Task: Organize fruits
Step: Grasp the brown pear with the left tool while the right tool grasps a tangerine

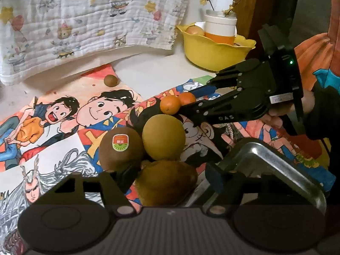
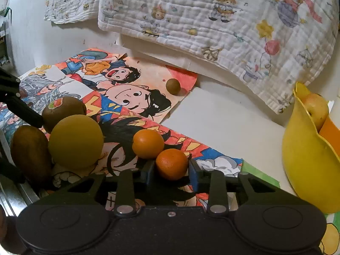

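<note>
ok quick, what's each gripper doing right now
Left gripper: open around a brown oval kiwi, not clamped.
Right gripper: closing on a small round orange tangerine.

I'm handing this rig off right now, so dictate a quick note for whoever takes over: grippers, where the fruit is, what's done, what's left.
Right gripper: blue pads either side of the nearer small orange mandarin; firm contact unclear, not lifted.
Left gripper: open around a brown kiwi, beside the metal tray.
On the cartoon-print mat: second mandarin, round yellow-green pear, stickered kiwi, small brown round fruit far back.
Done: one yellowish apple sits in the yellow plastic bowl.
Left: everything else.
</note>
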Available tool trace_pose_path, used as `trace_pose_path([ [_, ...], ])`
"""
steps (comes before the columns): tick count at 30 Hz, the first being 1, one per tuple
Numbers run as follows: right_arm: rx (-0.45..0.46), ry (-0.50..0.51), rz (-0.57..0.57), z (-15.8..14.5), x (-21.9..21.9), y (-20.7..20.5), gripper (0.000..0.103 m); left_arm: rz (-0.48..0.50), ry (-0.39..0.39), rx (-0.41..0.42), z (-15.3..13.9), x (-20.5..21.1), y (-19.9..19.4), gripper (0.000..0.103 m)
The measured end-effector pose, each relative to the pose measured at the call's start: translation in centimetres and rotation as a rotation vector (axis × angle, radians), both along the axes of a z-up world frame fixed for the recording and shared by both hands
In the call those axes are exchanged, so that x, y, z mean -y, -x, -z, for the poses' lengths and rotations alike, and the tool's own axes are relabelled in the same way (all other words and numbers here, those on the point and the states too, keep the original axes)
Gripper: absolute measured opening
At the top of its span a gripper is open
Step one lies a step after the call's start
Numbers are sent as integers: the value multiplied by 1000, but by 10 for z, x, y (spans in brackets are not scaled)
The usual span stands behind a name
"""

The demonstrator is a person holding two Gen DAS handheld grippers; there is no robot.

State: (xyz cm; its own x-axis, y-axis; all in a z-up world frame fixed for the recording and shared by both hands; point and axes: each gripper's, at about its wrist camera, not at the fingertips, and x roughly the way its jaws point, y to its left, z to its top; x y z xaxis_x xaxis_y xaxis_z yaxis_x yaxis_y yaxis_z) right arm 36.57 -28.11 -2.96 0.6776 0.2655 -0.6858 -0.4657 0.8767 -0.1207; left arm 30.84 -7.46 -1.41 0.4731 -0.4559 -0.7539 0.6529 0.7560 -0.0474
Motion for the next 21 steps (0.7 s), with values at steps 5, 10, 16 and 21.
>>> trace_pose_path([
  [5, 3, -4, -11, 0, 0, 8, 35, -11, -45, 7, 3, -1, 3, 70],
  [10, -17, -18, -42, -3, -5, 23, 35, -26, -64, -25, 7, -6, 1, 67],
  [16, -36, -31, -79, -5, -15, 36, 35, -70, -28, -105, 13, -8, -11, 65],
  [21, -42, -34, -105, -7, -22, 44, 35, -78, -14, -135, 17, -5, -16, 63],
])
